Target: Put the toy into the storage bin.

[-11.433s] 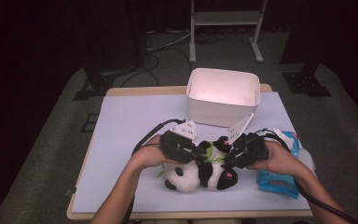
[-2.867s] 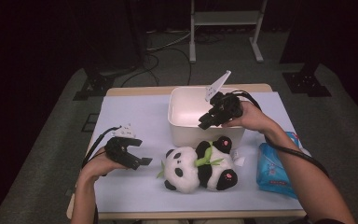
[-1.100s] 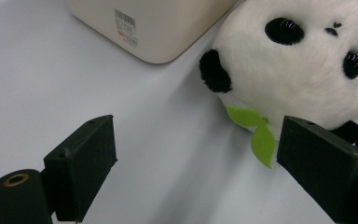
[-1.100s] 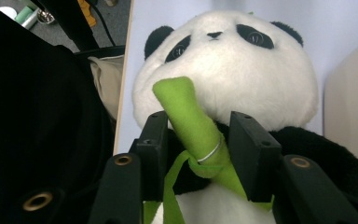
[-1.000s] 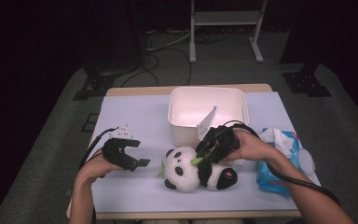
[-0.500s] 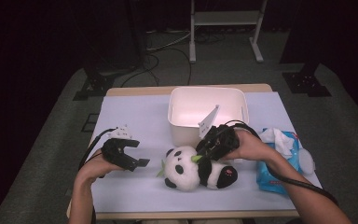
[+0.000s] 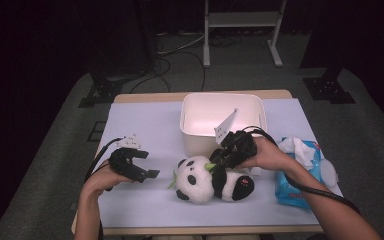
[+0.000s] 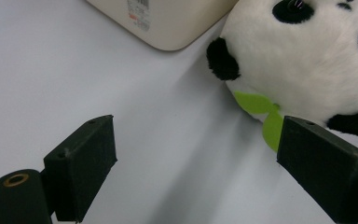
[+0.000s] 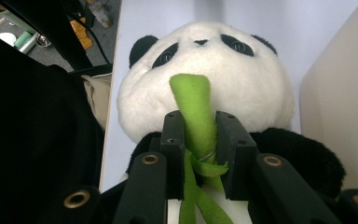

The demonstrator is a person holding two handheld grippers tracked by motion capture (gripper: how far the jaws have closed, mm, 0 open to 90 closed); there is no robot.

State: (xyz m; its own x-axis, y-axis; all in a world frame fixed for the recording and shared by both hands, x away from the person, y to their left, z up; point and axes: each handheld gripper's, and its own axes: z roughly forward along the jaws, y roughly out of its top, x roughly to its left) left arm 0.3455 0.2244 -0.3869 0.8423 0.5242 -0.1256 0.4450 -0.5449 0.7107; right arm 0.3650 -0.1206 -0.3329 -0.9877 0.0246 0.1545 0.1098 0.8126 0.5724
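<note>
A black-and-white plush panda (image 7: 200,182) lies on its back on the pale table (image 7: 145,125), head to the left, with a green bamboo stalk (image 9: 193,100) on its chest. My right gripper (image 7: 214,165) reaches onto it from the right. Its jaws have just been closing, and in the right gripper view (image 9: 200,119) the pads press the stalk from both sides. My left gripper (image 7: 147,172) rests to the panda's left, open. In the left gripper view (image 8: 200,140) bare table lies between its jaws, with the panda's head (image 8: 307,60) just beyond the right one.
A cream bin (image 7: 222,96) stands right behind the panda, its corner (image 8: 168,23) close to the head and its wall (image 9: 345,102) beside my right gripper. A blue pack of wipes (image 7: 300,175) lies at the table's right edge, under the right forearm.
The right gripper has come down from above the bin to the panda's chest. Over the last second both hands stay where they are.
</note>
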